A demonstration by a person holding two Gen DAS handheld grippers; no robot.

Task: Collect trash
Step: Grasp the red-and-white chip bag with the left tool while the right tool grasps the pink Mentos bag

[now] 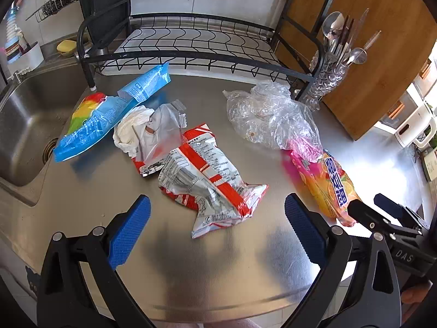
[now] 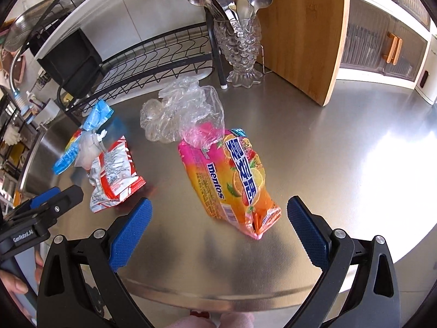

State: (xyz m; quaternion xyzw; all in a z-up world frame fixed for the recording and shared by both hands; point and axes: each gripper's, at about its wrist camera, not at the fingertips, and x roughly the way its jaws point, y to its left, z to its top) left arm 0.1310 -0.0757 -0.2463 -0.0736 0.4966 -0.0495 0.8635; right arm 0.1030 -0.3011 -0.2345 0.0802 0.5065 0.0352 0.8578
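Trash lies scattered on the steel counter (image 1: 245, 268) — nothing gathered yet; left gripper (image 1: 217, 227) hangs spread wide before the red wrapper (image 1: 207, 175). Right gripper (image 2: 220, 231), likewise spread, faces the Mentos bag (image 2: 232, 180) — each apparently lined up for a pick.

A stainless-steel countertop (image 1: 245, 268) fills the frame's middle, carrying a blue snack bag (image 1: 109, 114) at left, red-and-silver wrapper (image 1: 207, 180) centrally, crumpled clear plastic bag (image 1: 270, 114) upper right, and Mentos bag (image 2: 235, 180).

Steel counter (image 1: 191, 273), sink (image 1: 24, 114), black dish rack (image 1: 191, 41), wood board (image 2: 308, 27), sunlit
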